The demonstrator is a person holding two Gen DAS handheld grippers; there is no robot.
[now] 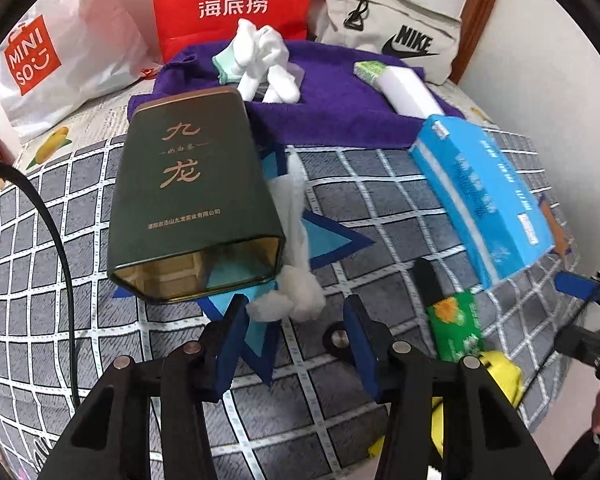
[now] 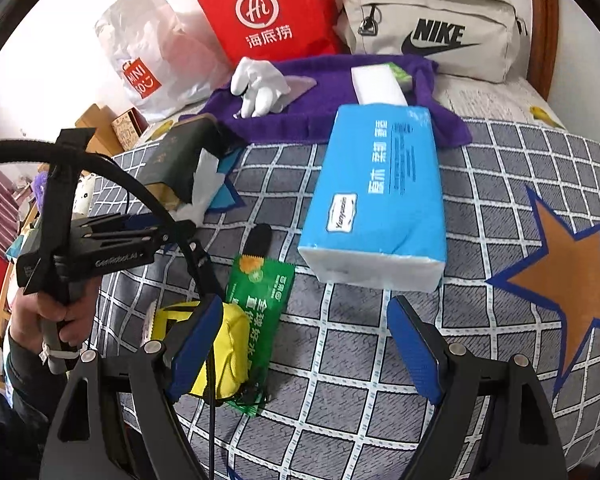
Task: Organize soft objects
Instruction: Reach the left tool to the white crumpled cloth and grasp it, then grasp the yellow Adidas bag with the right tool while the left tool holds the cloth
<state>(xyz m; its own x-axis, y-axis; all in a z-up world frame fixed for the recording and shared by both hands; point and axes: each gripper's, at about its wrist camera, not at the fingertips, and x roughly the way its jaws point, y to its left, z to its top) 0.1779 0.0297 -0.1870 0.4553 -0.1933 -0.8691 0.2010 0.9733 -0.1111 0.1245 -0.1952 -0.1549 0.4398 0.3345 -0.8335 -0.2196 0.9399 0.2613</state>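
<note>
left gripper (image 1: 296,344): jaws spread wide, empty, low over the checked bedspread (image 1: 100,320).
crumpled tissue (image 1: 292,300): just ahead of the left tips, between them, nearer the left finger; its tail runs up along the tin's right wall.
dark green tin (image 1: 188,200): lying on its side, ahead-left, open mouth facing the claw, touching the tissue.
step, my read: pinch the tissue wad. Come in centred on the wad, keep the left finger off the tin rim or the tin will shove away; close gently, it compresses.
right gripper (image 2: 300,340): also wide apart, holding nothing.
blue tissue pack (image 2: 376,208): straight ahead of the right claw, apart from it.
green sachet (image 2: 260,304) and yellow pouch (image 2: 228,344): beside its left finger.
white socks (image 1: 260,64): far ahead on the purple towel (image 1: 340,112).
</note>
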